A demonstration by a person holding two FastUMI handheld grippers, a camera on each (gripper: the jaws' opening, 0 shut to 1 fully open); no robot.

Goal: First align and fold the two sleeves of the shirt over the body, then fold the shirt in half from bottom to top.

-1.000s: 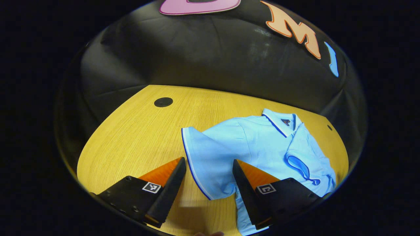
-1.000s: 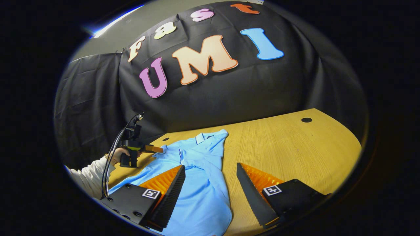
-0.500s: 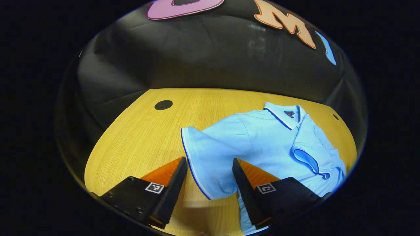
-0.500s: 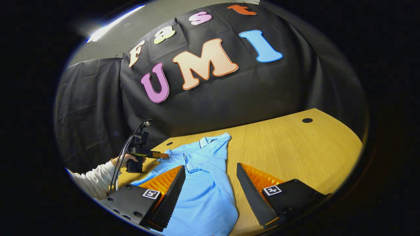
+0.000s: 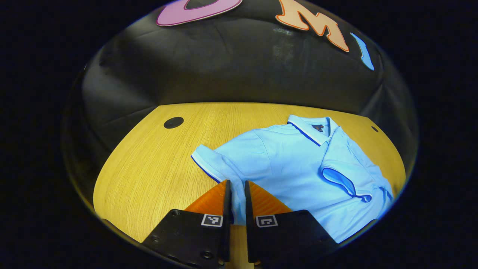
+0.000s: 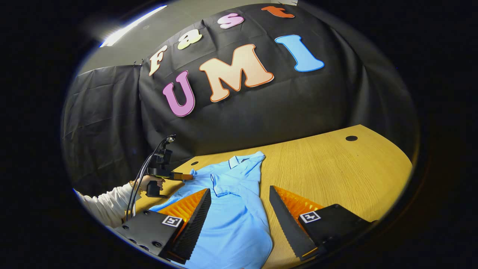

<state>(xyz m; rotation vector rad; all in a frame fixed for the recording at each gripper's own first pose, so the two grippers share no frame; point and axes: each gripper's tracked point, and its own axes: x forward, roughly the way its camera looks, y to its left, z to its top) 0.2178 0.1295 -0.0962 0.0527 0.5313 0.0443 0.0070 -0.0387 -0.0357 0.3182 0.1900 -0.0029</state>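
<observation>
Left tool [image 5: 235,186] pinched shut on the sleeve [image 5: 213,164] of the blue shirt [image 5: 298,160], spread flat on the wooden worktop [image 5: 149,164]. Right tool [image 6: 239,198] wide apart, hovering over the shirt's lower half, touching nothing.

Black claw [image 6: 238,209] bodies, square markers; white sleeve [image 6: 104,203].

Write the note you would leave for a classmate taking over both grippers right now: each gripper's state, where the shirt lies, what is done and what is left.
Left gripper: shut on the near sleeve, gripping its lower edge.
Right gripper: open, above the shirt's lower part, holding nothing.
Shirt: flat on the table, collar toward the wall.
Done: the far sleeve already lies folded over the body.
Left: fold the gripped sleeve across the body, then fold the shirt in half from bottom to top.
</observation>
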